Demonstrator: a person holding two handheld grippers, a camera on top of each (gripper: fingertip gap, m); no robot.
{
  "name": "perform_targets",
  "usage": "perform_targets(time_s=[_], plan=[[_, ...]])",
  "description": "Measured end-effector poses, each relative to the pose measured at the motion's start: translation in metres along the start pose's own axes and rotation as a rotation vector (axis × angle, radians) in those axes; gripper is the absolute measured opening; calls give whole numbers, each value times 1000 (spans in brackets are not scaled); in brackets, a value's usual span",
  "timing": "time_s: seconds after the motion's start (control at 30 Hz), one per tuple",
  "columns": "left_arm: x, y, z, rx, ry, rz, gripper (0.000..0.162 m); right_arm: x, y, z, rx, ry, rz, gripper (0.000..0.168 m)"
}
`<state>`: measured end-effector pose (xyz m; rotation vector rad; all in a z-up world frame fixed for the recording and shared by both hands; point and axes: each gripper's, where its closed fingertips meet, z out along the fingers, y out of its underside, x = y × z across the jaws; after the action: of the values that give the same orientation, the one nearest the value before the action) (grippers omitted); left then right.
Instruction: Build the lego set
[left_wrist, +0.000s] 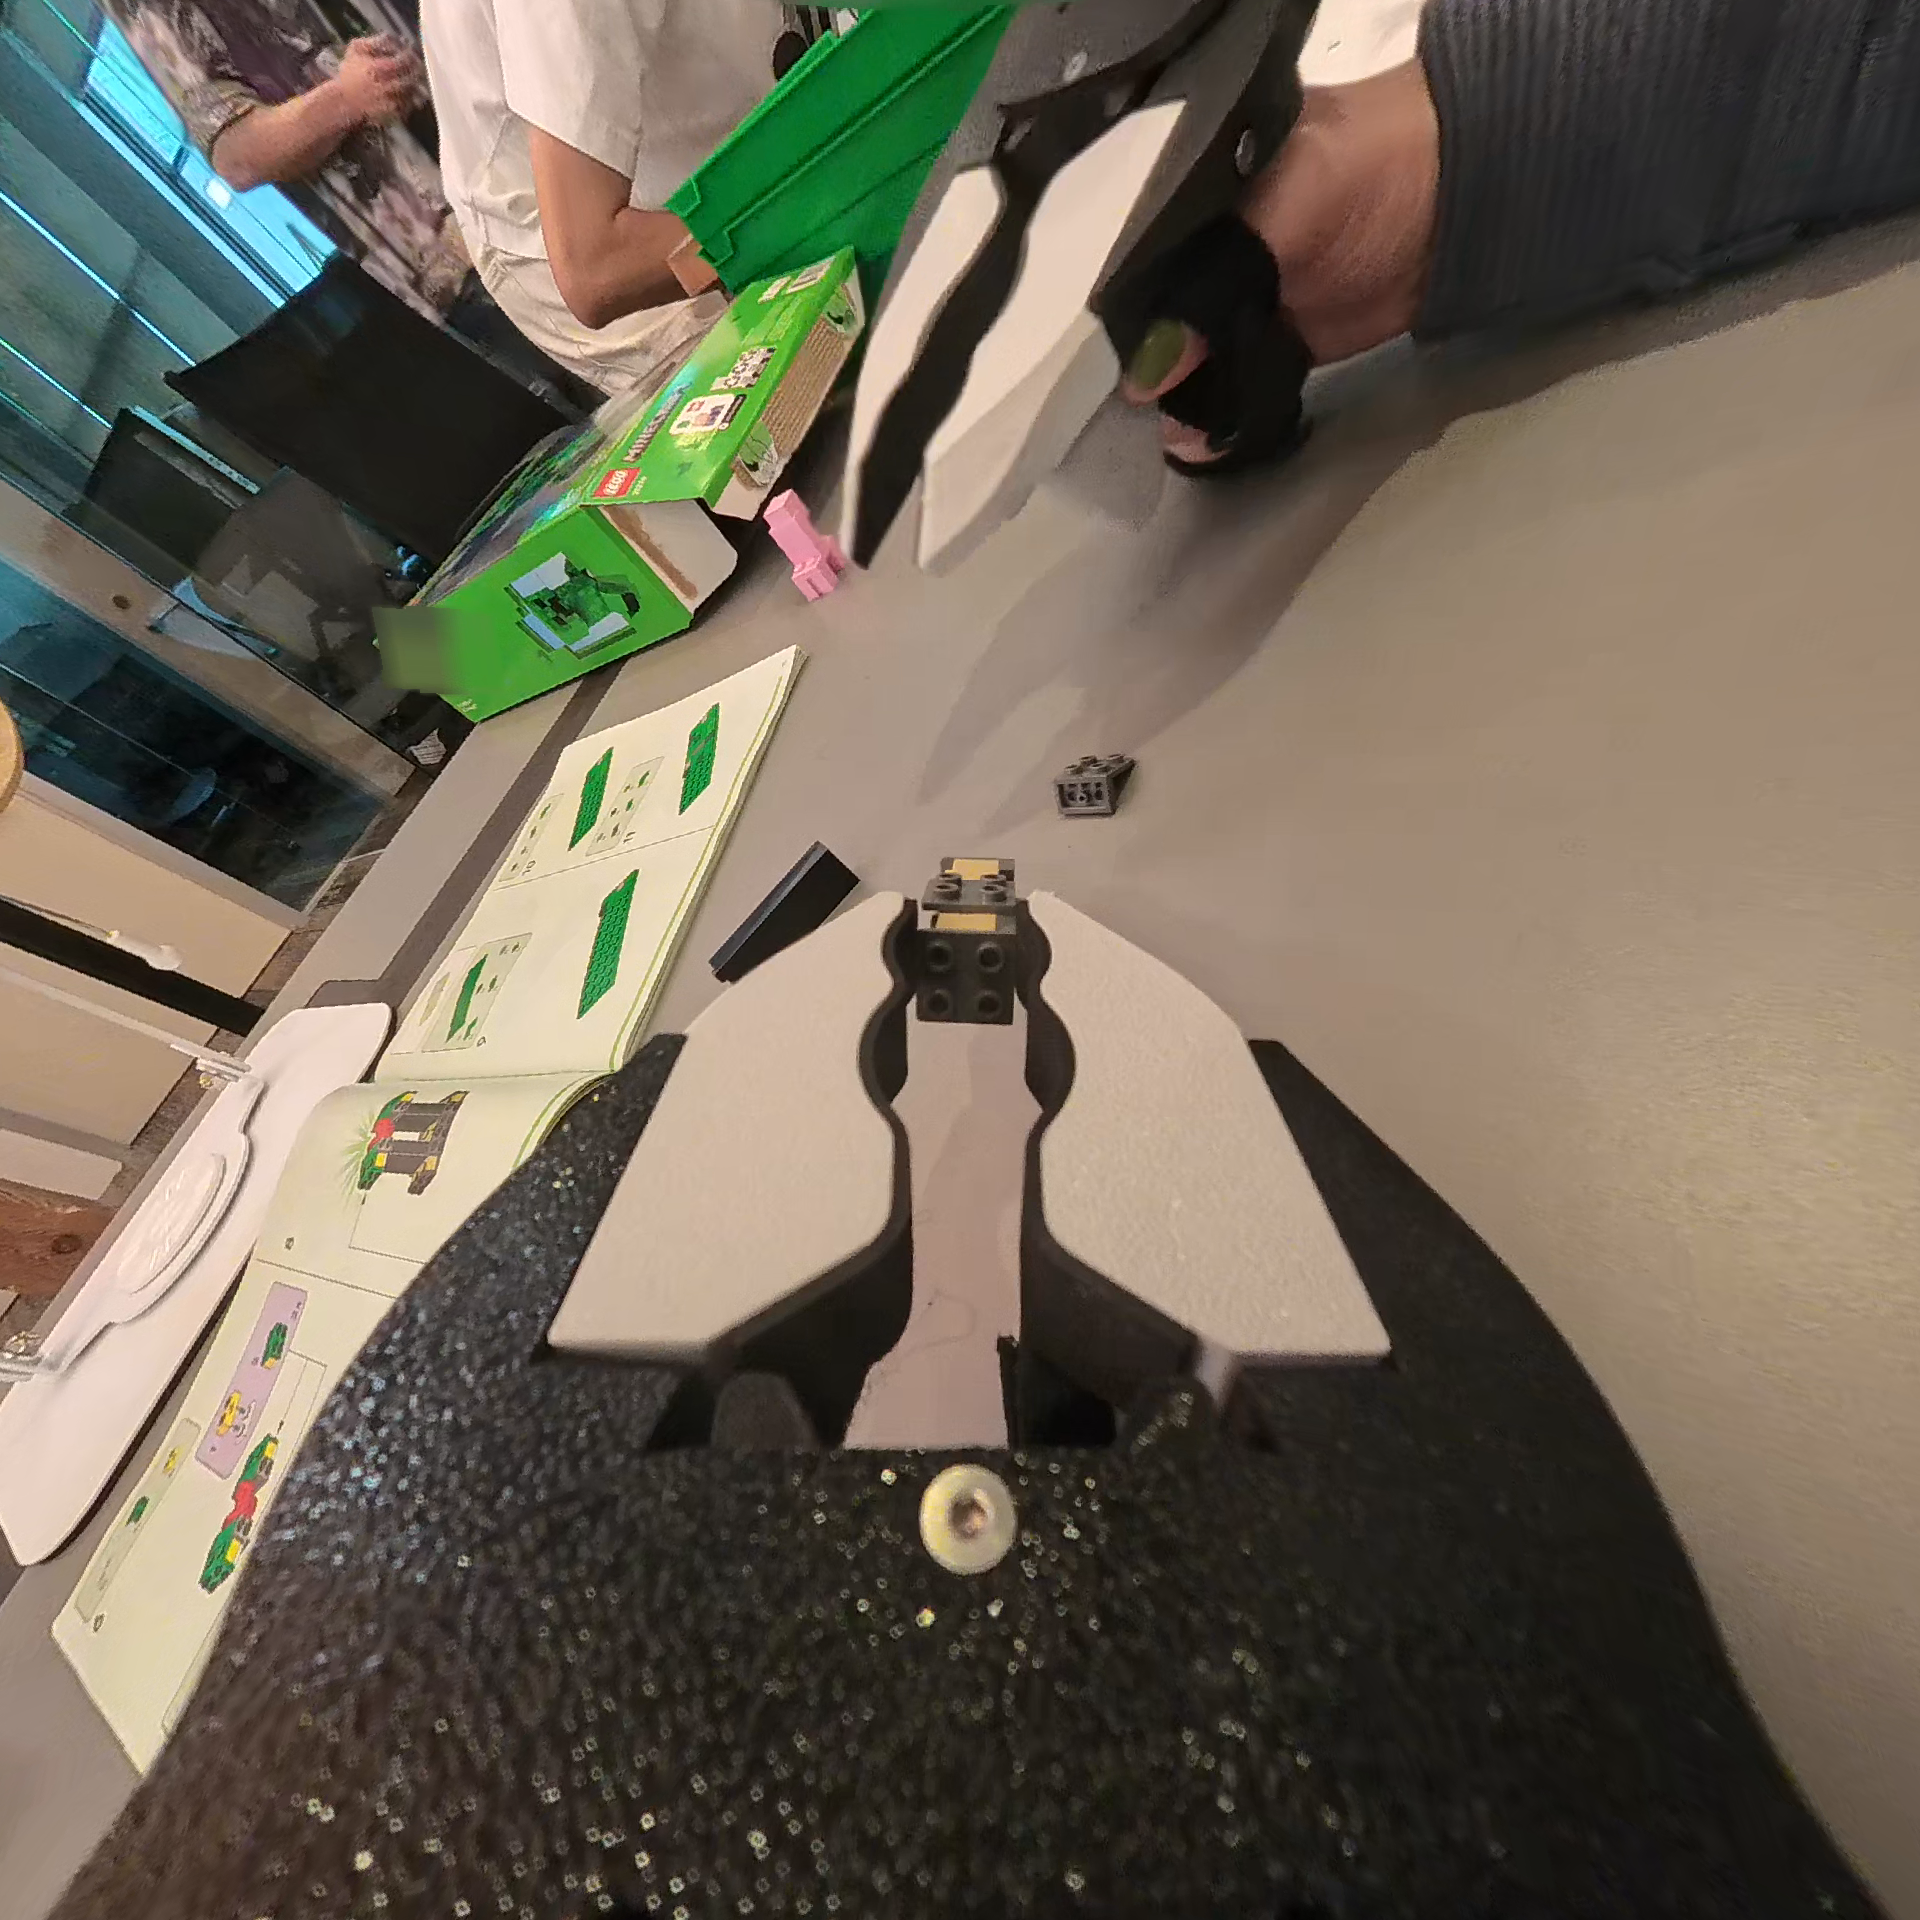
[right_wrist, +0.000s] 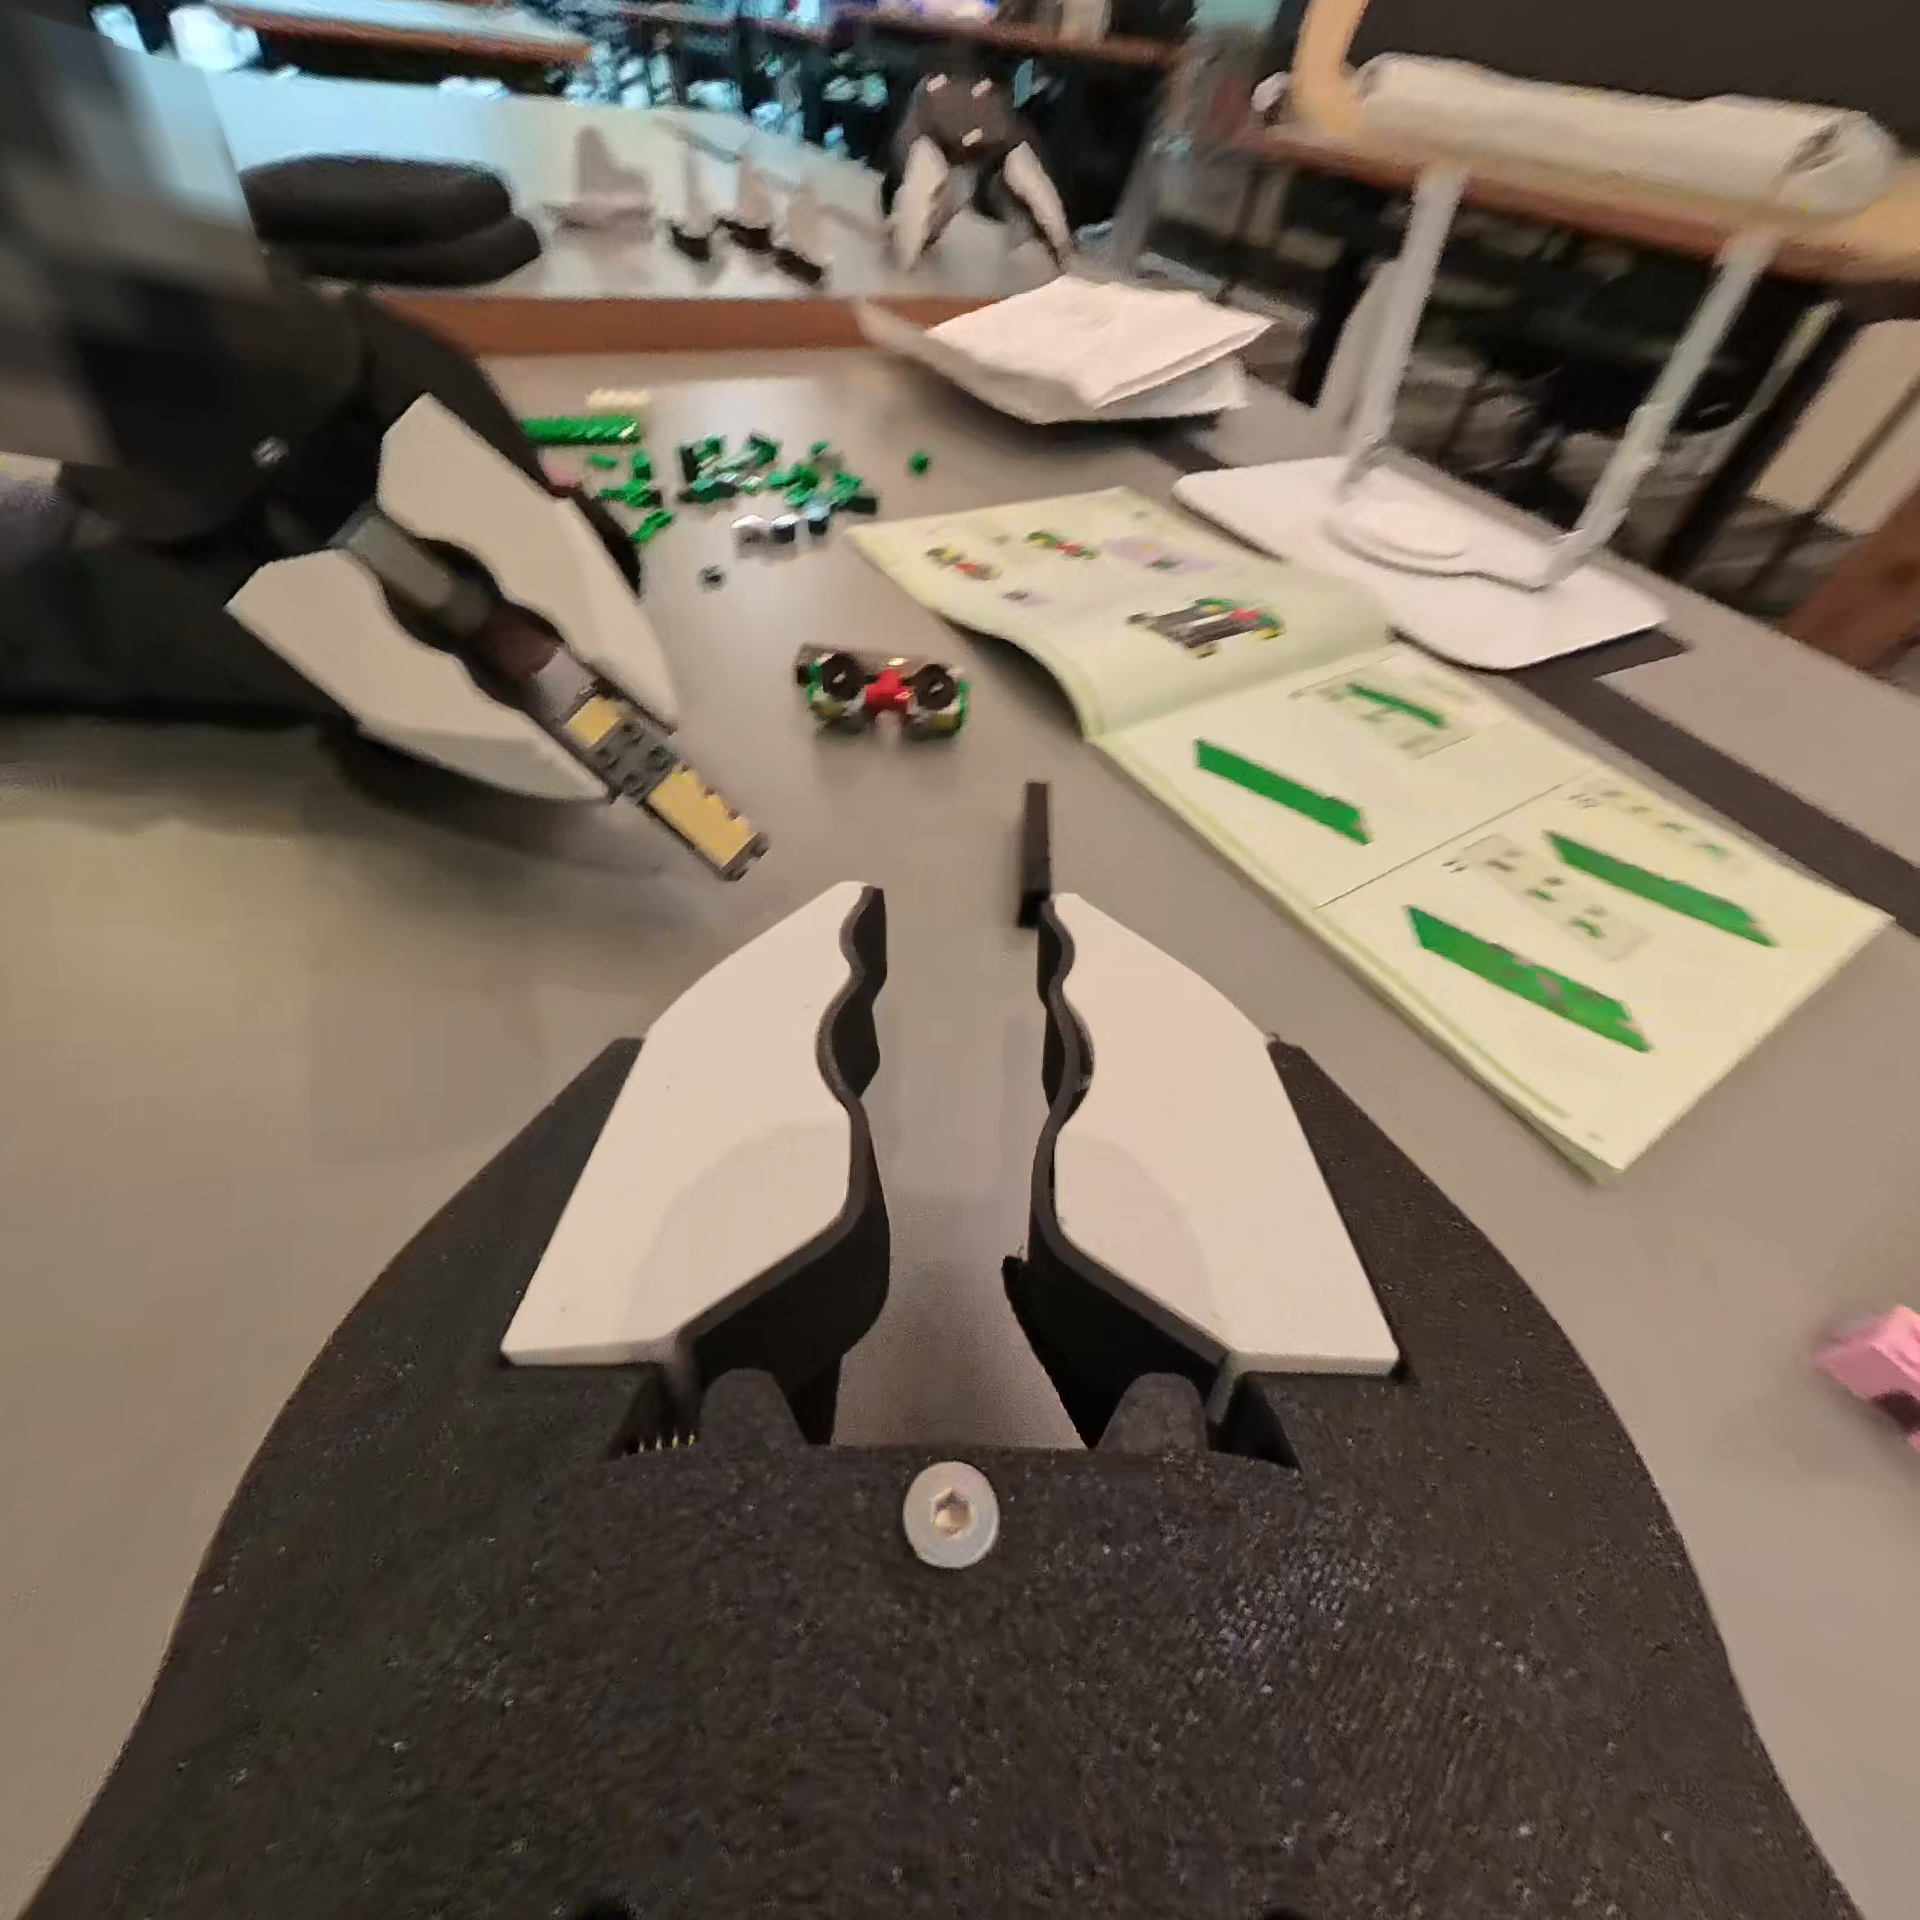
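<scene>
My left gripper (left_wrist: 966, 940) was pinching a small dark-grey and tan brick stack (left_wrist: 966, 951) at its fingertips, held just above the table (left_wrist: 1455, 935). My right gripper (right_wrist: 961, 920) was spread and held nothing, its tips pointing at a loose black bar (right_wrist: 1034, 847) lying on the grey surface just ahead. In the left wrist view a small dark grey brick (left_wrist: 1093, 783) sat alone a little beyond the stack.

As I judged it, the build was early: one small wheeled sub-assembly (right_wrist: 885, 690) with a red centre stood finished near the open instruction booklet (right_wrist: 1403, 810), while a scatter of green and dark loose pieces (right_wrist: 727, 483) waited further back, so most of the set was left to do. A small pink figure (left_wrist: 802, 551) stood near the opened green box (left_wrist: 623, 540).

The table was plain matte grey. A white stand base (right_wrist: 1434, 561) sat beside the booklet, people stood at the far edge, and other tables filled the blurred room behind.
</scene>
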<state>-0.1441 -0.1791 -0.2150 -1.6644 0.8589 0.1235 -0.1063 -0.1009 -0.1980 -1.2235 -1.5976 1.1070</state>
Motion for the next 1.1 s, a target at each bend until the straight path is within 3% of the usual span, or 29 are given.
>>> perform_targets(time_s=[0.27, 0.33, 0.47, 0.7, 0.73, 0.8, 1.1], plan=[[5, -3, 0, 21, 31, 3, 17, -62, -17, 15, 54, -307, 6, 28], [11, -10, -2, 66, 71, 2, 17, -66, -7, 28, -25, -250, -114, 37], [21, -23, -8, 148, 146, -12, 17, -80, -8, 32, 0, -227, -289, 30], [25, -19, -4, 112, 157, 7, 17, -87, 0, 33, -42, -239, -364, 29], [24, -19, -4, 114, 157, 4, 17, -89, 2, 34, -55, -242, -385, 18], [25, -19, -5, 116, 167, 0, 17, -92, 6, 34, -68, -244, -424, 13], [20, -19, -3, 113, 114, 7, 25, -90, 6, 35, -66, -230, -429, 13]])
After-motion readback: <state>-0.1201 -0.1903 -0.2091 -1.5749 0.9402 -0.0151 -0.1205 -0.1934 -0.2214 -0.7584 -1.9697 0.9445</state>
